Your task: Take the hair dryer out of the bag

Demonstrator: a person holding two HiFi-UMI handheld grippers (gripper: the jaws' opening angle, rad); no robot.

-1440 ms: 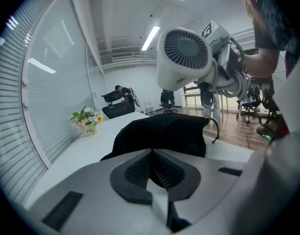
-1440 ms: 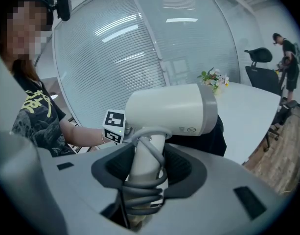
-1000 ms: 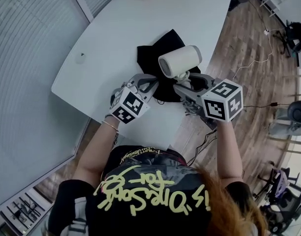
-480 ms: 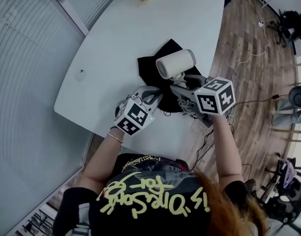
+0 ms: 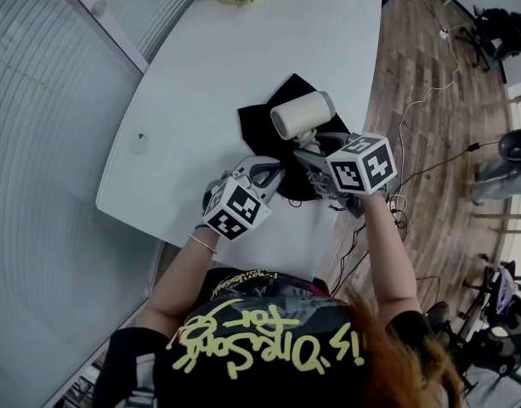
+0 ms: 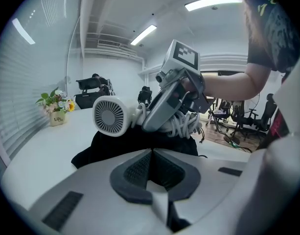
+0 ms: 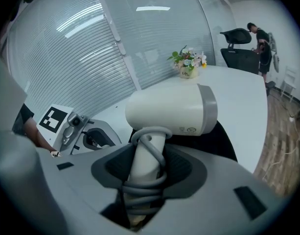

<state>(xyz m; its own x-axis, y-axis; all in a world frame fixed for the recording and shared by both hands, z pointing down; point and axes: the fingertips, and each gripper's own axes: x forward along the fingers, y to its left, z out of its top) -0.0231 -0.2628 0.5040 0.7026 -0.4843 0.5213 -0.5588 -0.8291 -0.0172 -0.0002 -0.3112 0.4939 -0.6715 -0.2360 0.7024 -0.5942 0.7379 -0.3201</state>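
So rn the right gripper (image 7: 149,168) clamps the white hair dryer (image 7: 169,109) by its cord-wrapped handle, over the black bag (image 5: 258,119). Left gripper (image 6: 150,166) has its jaws closed w/ nothing between, at the bag's near edge.

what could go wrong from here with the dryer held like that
The right hand-held gripper grips the hair dryer only by its handle, over the wound cord; its big head may twist or slip in the grip. The cord loops may also come loose and snag on the black bag below.
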